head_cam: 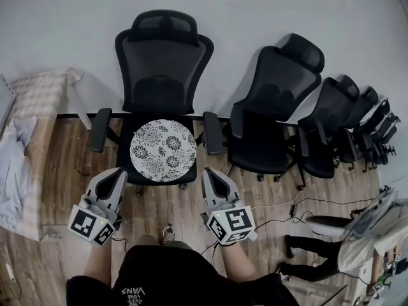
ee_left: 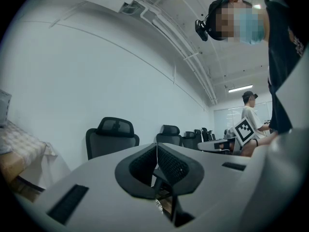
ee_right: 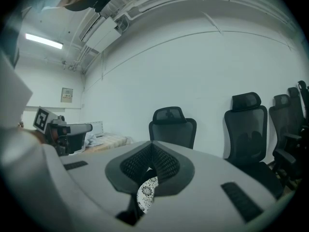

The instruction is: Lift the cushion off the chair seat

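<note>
Currently left tongs [head_cam: 119, 172] and right tongs [head_cam: 210, 173] (both closed) flank the cushion [head_cam: 163, 150].

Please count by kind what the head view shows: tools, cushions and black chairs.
Tools: 2, the left tool and the right tool
Patterned cushion: 1
Black chairs: 5 told apart; the far ones overlap
Total: 8

Bare wood-plank floor [head_cam: 159, 203] runs free up to the front edge of the black mesh office chair [head_cam: 163, 75] at frame centre, and the space above its round black-and-white floral cushion [head_cam: 163, 150] is open. Two black padded armrests [head_cam: 100, 129] fence the seat left and right. A second black office chair [head_cam: 274, 107] crowds the right side. A cloth-covered table [head_cam: 41, 97] stands at the left edge.
</note>
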Action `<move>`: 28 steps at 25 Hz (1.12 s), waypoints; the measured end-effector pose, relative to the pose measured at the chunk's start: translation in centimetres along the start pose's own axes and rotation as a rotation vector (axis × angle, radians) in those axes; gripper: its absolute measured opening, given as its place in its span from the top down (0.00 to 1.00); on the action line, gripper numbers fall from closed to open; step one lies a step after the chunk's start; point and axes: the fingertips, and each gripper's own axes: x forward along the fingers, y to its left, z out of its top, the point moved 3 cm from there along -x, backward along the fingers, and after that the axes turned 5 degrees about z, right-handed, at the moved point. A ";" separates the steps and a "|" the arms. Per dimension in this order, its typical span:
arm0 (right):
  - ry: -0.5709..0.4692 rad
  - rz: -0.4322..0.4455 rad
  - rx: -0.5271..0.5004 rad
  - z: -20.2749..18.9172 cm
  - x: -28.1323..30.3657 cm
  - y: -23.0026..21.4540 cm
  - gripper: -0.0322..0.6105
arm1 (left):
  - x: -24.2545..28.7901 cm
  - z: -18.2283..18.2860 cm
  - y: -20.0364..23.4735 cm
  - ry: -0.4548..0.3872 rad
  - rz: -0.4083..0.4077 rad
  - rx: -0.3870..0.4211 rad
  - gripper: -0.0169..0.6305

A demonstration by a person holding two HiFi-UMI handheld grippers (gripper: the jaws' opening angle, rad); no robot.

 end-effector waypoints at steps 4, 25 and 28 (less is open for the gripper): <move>0.016 0.006 0.006 0.0 1.4 -1.3 0.92 | 1.4 0.0 0.8 0.005 0.015 -0.003 0.95; -0.001 -0.093 0.012 1.8 13.5 -4.4 0.92 | 11.4 0.6 11.6 0.018 -0.078 -0.010 0.95; 0.000 -0.111 0.017 1.8 14.7 -4.8 0.92 | 12.6 0.6 12.8 0.024 -0.091 -0.013 0.95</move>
